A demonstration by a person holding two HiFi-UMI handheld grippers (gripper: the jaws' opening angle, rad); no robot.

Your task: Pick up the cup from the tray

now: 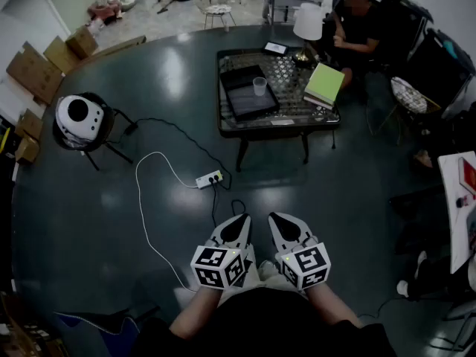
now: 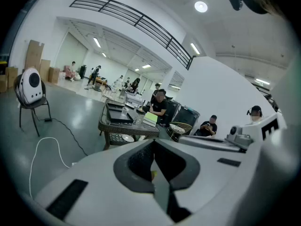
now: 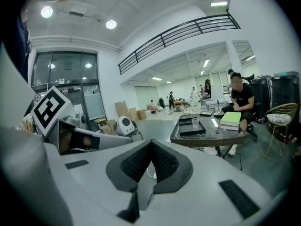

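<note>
A dark table point(image 1: 286, 73) with a glass top is standing on the grey floor point(image 1: 89, 214). A black tray point(image 1: 242, 103) is lying on its left half, a green book point(image 1: 324, 85) at its right edge, and a tablet point(image 1: 276, 47) at the far side. A power strip point(image 1: 209, 178) with a white cable point(image 1: 139, 192) is lying on the floor near the table.

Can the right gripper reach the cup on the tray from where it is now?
Probably not yet. The right gripper is shut and close to the body, with bare floor between it and the table where the cup stands on the tray. Stepping closer should fix that.
</note>
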